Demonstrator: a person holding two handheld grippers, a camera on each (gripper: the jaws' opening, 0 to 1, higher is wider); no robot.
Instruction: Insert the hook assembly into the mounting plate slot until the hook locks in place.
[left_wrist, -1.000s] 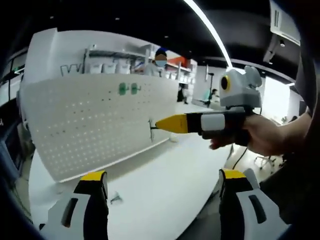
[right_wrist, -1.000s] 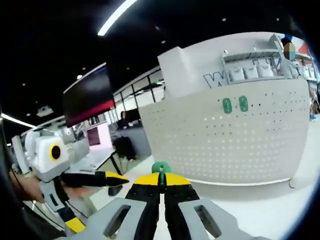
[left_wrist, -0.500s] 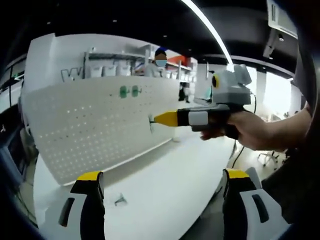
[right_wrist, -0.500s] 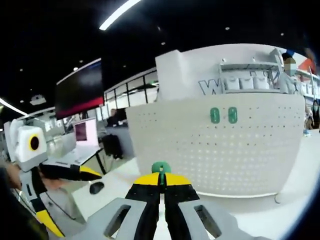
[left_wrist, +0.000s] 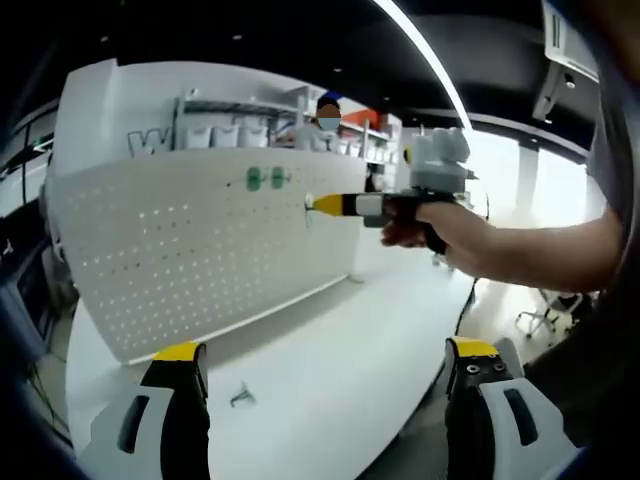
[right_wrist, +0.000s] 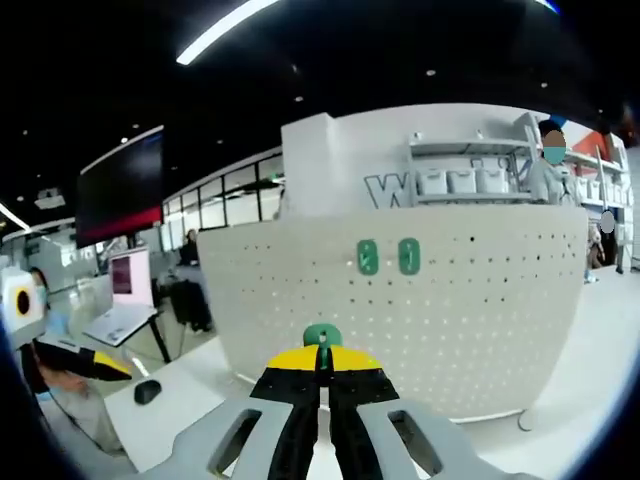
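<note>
The right gripper (right_wrist: 322, 362), jaws closed on the green hook (right_wrist: 322, 336), has moved closer to the pegboard (left_wrist: 200, 250); the left gripper (left_wrist: 320, 370) stays open above the table (left_wrist: 330, 350).

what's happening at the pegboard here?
A person holds a gripper in each hand. The right gripper has its fingers shut on a green hook and is held up toward the upper part of the white pegboard, where two green hooks already sit. The left gripper hangs low over the white table, fingers open and empty. A small metal piece lies on the table.
</note>
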